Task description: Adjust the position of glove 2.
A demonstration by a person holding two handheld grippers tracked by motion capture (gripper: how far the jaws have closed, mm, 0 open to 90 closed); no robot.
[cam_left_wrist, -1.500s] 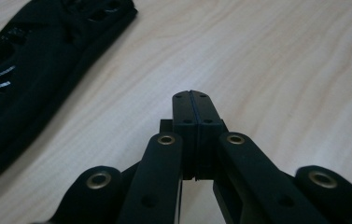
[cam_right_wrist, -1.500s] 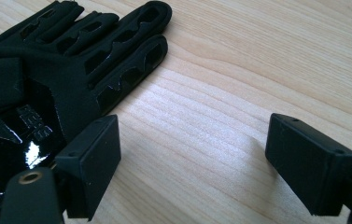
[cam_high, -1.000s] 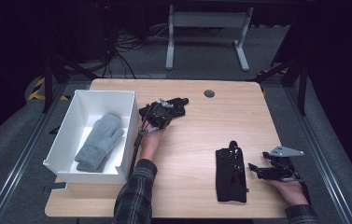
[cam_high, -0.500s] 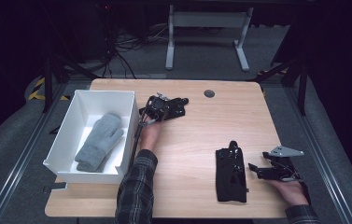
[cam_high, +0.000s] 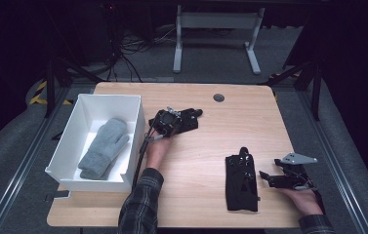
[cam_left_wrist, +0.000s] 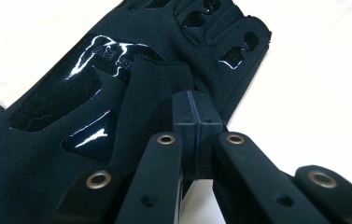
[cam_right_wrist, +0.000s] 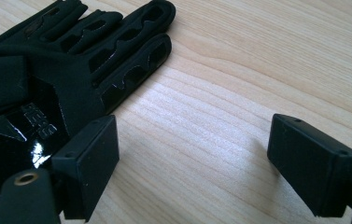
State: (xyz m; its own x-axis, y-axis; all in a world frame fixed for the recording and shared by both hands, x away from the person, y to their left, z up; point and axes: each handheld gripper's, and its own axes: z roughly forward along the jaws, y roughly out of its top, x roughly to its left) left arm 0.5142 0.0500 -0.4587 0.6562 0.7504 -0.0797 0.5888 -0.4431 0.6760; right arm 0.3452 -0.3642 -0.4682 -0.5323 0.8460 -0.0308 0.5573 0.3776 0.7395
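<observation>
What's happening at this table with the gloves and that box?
A person holds a gripper in each hand. The left gripper is shut on a fold of a black glove beside the white box, where a grey mitten lies. The right gripper rests open beside a second black glove, not touching it.

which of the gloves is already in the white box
The grey knitted mitten, lying inside the white box. Both black gloves are out on the table: one beside the box, one near the front edge.

A pale wooden desk (cam_high: 206, 190) is carrying a white box (cam_high: 132, 105) at its left, one black glove (cam_high: 189, 119) mid-far, another black glove (cam_high: 241, 183) lying near right.
</observation>
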